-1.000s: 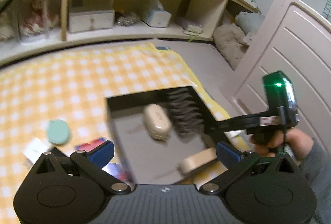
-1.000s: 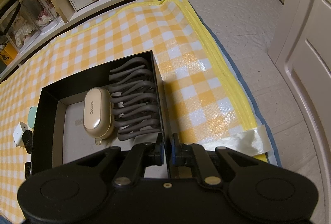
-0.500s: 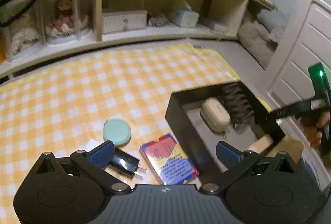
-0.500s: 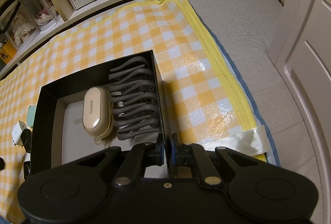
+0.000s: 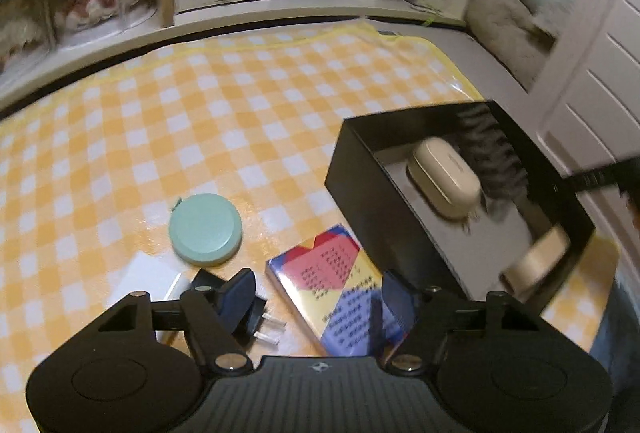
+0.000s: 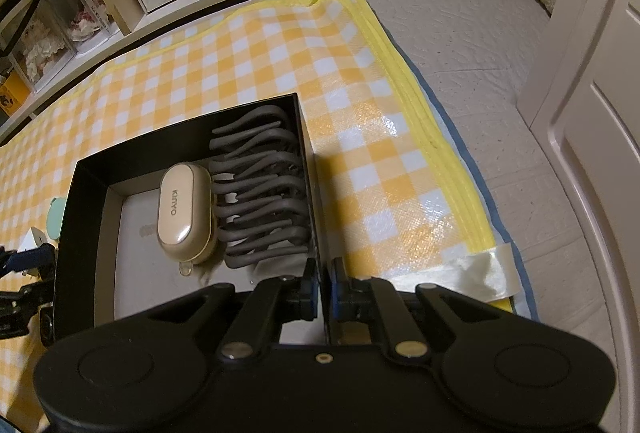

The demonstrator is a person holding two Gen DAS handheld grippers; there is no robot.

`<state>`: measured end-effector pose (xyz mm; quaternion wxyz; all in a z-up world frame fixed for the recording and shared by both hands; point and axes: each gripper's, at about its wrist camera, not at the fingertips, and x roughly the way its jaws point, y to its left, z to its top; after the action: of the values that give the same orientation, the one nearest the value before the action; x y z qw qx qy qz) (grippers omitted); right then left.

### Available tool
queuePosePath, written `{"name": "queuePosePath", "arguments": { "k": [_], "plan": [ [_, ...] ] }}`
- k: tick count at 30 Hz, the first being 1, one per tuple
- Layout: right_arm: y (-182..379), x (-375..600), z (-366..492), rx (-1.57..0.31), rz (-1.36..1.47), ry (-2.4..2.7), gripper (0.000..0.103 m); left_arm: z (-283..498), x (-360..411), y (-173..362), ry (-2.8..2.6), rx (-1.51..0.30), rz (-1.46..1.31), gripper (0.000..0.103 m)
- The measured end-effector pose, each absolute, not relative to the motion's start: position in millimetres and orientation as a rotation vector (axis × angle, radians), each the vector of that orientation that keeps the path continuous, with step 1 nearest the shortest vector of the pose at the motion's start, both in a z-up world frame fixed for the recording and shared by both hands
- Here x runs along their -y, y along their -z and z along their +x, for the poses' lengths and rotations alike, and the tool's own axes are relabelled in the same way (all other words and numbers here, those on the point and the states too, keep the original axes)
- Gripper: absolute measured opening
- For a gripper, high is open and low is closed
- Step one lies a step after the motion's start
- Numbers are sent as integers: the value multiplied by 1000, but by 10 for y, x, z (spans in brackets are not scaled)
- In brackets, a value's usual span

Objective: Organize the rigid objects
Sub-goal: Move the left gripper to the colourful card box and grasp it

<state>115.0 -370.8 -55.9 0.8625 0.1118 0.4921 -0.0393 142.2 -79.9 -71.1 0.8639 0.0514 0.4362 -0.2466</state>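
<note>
right gripper (image 6: 324,287): pinching box (image 6: 298,113) wall
left gripper (image 5: 318,293): spread over book (image 5: 336,285), beside box
risk: my pinch slips, box tips

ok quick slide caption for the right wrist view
Right gripper clamped on the black box wall, beige case and grey hooks inside.
</note>
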Motion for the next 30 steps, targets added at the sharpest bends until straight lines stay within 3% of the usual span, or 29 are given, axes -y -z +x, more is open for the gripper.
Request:
{"name": "queuePosePath", "arguments": {
  "k": [7, 16, 30],
  "plan": [
    [571, 3686, 1152, -1036, 222, 86, 7, 1596, 874, 793, 496, -860, 92, 70],
    [582, 3665, 1170, -1044, 213, 92, 7, 1729, 916, 877, 481, -844, 44, 60],
    [631, 3672, 1172, -1059, 214, 87, 6, 1423, 737, 896, 722, -811, 254, 52]
  ]
}}
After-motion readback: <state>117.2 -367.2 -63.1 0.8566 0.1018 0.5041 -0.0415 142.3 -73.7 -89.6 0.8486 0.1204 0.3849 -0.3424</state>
